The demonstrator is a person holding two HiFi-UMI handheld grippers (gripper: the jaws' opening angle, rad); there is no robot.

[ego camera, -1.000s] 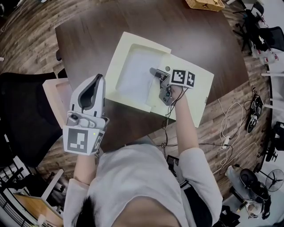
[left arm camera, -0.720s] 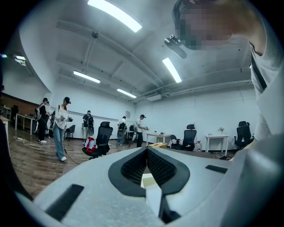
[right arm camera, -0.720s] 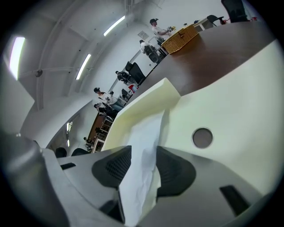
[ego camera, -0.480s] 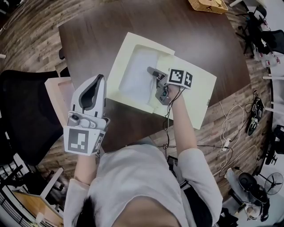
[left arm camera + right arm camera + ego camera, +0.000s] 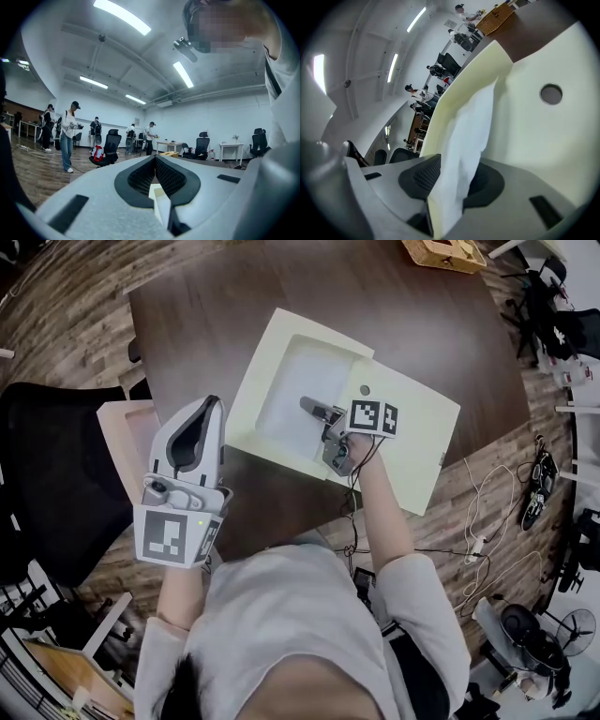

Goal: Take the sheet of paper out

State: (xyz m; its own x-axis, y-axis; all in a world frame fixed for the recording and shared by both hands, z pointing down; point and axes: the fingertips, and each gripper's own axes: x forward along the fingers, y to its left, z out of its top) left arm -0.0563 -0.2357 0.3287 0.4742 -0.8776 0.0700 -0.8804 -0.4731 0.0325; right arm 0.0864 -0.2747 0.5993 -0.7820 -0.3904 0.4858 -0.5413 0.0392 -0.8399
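Looking down from the head view, a cream folder [image 5: 412,427] lies slantwise on the dark desk [image 5: 375,296], and its near corner comes right up to the desk's near edge. The white sheet of paper [image 5: 286,395] sits in the folder's open recess, on the half further from the right hand. The right gripper [image 5: 309,407] reaches in over the folder's near edge, tips at the sheet's near edge. The left gripper [image 5: 211,407] hangs up off the desk, just beside the folder's left edge and touching nothing. Plenty of bare wood beyond the folder; a wicker basket [image 5: 439,251] at the far corner is well apart. A black chair [image 5: 47,474] crowds the left side, and cables [image 5: 487,512] trail on the floor to the right.

Left gripper view: the left gripper [image 5: 154,159] has its tips pressed together with nothing pinched, pointing out level across a big room with people and office chairs.

Right gripper view: the right gripper [image 5: 457,173] is spread wide and closing, with the sheet of paper [image 5: 468,136] standing up between the pads alongside a cream edge of the folder [image 5: 525,131]. I can't see the pads squeezing it yet. Past the folder's far edge there's the desk [image 5: 543,37] and the basket [image 5: 494,18].
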